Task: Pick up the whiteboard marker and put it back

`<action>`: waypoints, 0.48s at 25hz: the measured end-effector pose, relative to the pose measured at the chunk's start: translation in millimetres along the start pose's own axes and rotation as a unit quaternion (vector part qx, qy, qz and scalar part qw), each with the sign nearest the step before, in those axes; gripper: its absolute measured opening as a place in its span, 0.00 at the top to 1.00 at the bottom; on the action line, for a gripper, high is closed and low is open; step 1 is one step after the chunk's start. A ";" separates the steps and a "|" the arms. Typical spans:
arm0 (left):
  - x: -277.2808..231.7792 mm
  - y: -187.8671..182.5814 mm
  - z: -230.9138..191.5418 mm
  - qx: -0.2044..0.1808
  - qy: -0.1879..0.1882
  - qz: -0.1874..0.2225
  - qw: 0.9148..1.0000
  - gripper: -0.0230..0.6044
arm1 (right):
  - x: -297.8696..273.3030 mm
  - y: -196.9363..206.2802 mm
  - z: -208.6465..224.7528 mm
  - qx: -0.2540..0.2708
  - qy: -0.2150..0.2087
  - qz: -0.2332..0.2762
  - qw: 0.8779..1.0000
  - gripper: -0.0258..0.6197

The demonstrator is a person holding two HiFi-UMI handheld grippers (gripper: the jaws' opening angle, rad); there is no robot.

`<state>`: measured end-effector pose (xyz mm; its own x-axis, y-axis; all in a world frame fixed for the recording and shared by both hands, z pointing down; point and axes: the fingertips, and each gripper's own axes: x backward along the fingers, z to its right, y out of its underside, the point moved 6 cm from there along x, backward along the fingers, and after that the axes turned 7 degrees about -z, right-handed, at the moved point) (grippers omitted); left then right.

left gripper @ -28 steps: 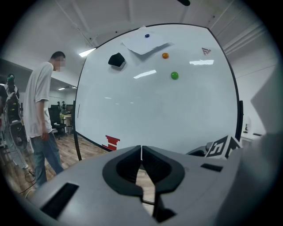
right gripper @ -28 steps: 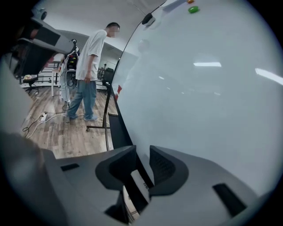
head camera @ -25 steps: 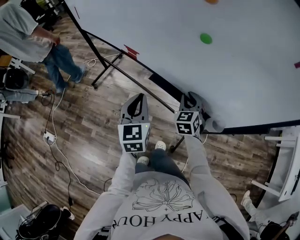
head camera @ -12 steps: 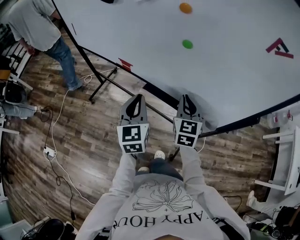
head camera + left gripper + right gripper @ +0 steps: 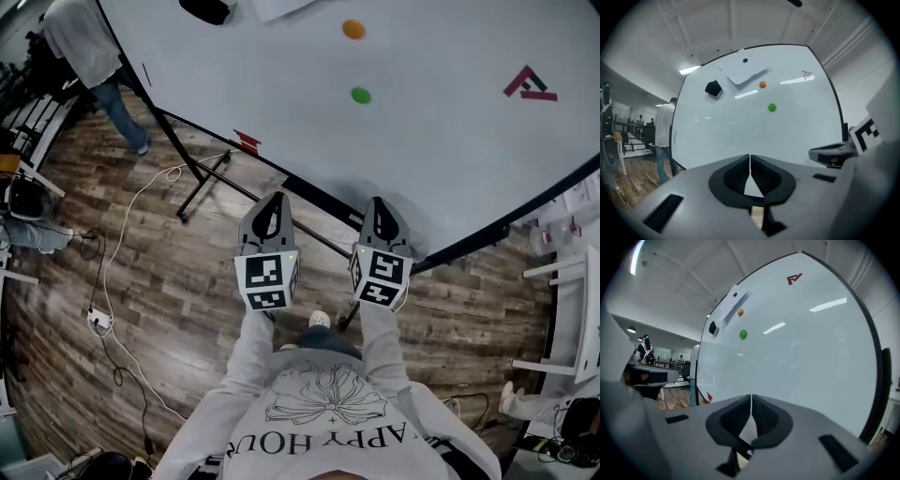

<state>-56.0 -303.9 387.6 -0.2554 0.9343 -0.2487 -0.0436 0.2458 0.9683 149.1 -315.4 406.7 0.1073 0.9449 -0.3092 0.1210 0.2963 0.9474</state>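
Observation:
The whiteboard (image 5: 422, 122) leans on its stand in front of me. No marker shows clearly in any view; a thin dark stick (image 5: 145, 74) clings near the board's left edge, also seen in the left gripper view (image 5: 675, 137). My left gripper (image 5: 272, 208) is held level before the board's lower edge, shut and empty (image 5: 750, 161). My right gripper (image 5: 381, 210) hovers beside it, nearer the board's lower right corner. Its jaws have just been closing and now meet with nothing visible between them (image 5: 751, 401).
On the board are a black eraser (image 5: 206, 9), a paper sheet (image 5: 740, 71), an orange magnet (image 5: 353, 29), a green magnet (image 5: 361, 95) and a red logo (image 5: 530, 84). A person (image 5: 89, 42) stands at the far left. Cables and a power strip (image 5: 98, 321) lie on the wooden floor. A white rack (image 5: 572, 319) stands at the right.
Both grippers have risen towards the board, the right one more, and its marker cube has rolled. More of the board's upper part has come into view. The person at the left has walked further off.

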 end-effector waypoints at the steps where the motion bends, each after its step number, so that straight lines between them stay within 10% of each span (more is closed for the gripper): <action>1: 1.1 -0.6 0.2 0.000 0.001 0.001 1.000 0.95 | 1.7 0.0 1.0 -0.002 0.002 0.002 1.000 0.95; 12: 13.1 -6.3 -3.6 -0.003 0.000 0.009 1.000 0.95 | 11.3 -3.7 4.2 -0.003 0.011 0.010 1.000 0.95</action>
<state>-62.5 -294.1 378.4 -0.2555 0.9386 -0.2319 -0.0446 0.2281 0.9726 154.0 -306.4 399.4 0.0868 0.9535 -0.2886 0.1135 0.2784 0.9538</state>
